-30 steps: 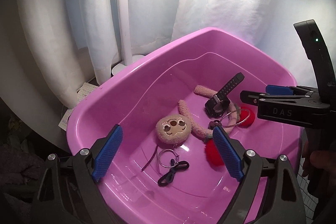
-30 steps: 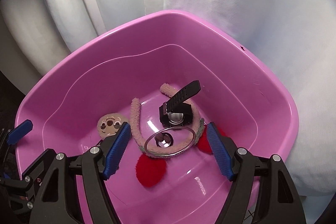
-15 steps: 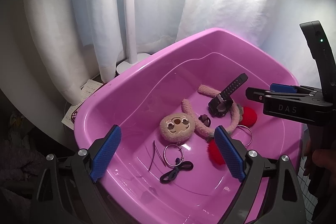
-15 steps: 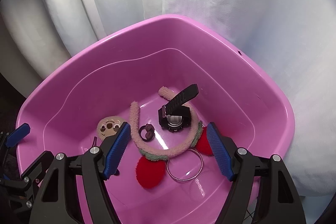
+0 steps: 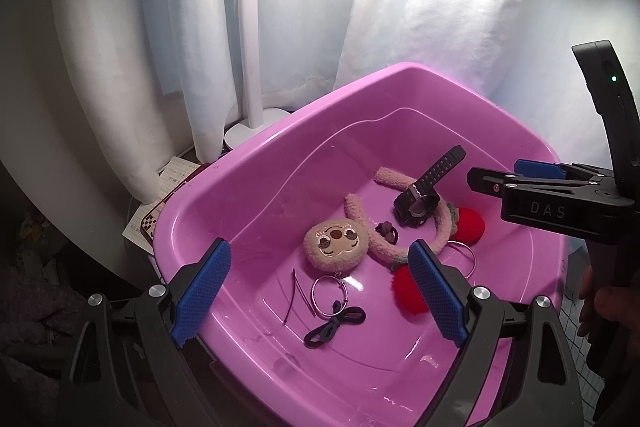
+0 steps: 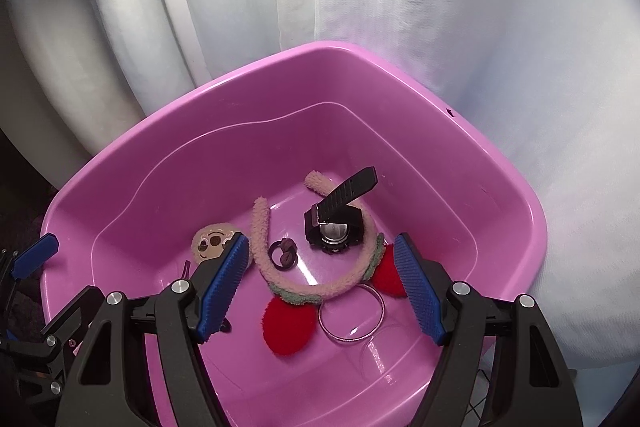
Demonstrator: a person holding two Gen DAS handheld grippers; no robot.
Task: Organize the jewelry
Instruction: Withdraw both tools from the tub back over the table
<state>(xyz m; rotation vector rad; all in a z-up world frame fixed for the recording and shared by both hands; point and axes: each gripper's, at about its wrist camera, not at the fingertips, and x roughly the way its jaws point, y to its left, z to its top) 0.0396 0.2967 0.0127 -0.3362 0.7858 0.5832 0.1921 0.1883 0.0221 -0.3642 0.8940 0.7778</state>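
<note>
Holding watch [image 6: 334, 227], headband [image 6: 316, 287], rings: basin [image 6: 500, 163] | both jaws wide (empty)

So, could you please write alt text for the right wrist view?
The open right gripper hovers over a pink tub holding a fuzzy headband with red ears, a black watch, a metal bangle and a small plush face. White curtains hang behind.
</note>
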